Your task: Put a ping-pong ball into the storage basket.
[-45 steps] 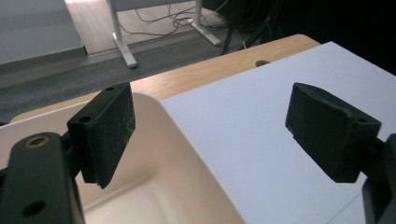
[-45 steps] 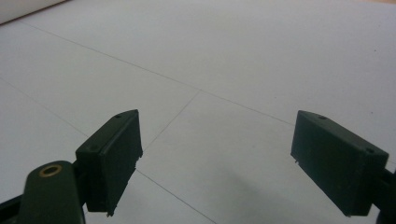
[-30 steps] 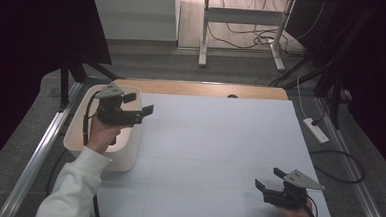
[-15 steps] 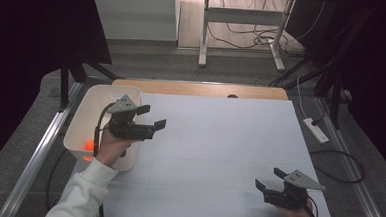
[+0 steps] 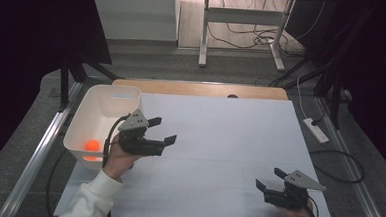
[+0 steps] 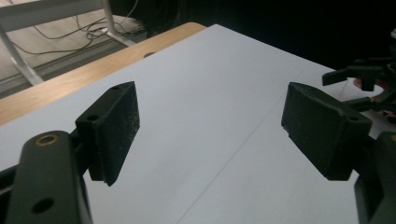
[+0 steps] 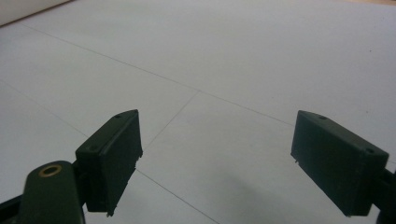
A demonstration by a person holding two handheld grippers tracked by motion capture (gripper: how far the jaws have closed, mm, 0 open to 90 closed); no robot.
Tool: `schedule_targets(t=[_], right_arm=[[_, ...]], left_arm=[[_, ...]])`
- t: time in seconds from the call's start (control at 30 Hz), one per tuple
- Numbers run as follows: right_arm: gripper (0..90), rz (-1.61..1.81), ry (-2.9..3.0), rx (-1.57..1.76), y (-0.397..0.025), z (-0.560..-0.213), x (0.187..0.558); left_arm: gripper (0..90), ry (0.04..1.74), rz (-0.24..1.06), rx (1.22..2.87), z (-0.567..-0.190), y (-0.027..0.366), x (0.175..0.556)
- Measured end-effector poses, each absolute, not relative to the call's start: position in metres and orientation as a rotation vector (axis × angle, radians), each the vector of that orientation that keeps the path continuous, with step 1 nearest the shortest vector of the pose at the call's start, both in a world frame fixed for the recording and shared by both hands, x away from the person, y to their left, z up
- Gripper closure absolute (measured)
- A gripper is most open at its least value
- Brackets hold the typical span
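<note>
Left gripper (image 5: 162,130) hovers right of ball (image 5: 92,145).

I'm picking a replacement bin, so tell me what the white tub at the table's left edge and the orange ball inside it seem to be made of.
The white rectangular tub looks like moulded plastic with a matte finish: thin even walls, rounded corners, a rolled rim. The small orange ball seems to be smooth, lightweight plastic, perhaps a table-tennis ball; it is too small to be sure.
</note>
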State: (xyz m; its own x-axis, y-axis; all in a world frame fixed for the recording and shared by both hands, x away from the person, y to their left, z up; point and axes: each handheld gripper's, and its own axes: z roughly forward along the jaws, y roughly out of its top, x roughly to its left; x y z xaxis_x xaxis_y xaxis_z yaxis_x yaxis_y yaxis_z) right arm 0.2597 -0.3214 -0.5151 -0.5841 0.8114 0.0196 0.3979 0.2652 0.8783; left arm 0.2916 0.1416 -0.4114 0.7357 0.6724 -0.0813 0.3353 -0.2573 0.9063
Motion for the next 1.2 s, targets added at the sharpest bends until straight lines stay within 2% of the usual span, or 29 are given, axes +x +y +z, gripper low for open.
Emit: schedule_targets(t=[0.5, 1.2], right_arm=[[16.0, 1.263, 2.105, 1.085, -0.321, -0.515, 0.259], [15.9, 1.261, 2.113, 1.077, -0.320, -0.517, 0.260]], left_arm=[[20.3, 0.802, 0.379, 1.909, -0.460, 0.137, 0.270], [20.7, 0.858, 0.379, 1.901, -0.500, 0.171, 0.232]])
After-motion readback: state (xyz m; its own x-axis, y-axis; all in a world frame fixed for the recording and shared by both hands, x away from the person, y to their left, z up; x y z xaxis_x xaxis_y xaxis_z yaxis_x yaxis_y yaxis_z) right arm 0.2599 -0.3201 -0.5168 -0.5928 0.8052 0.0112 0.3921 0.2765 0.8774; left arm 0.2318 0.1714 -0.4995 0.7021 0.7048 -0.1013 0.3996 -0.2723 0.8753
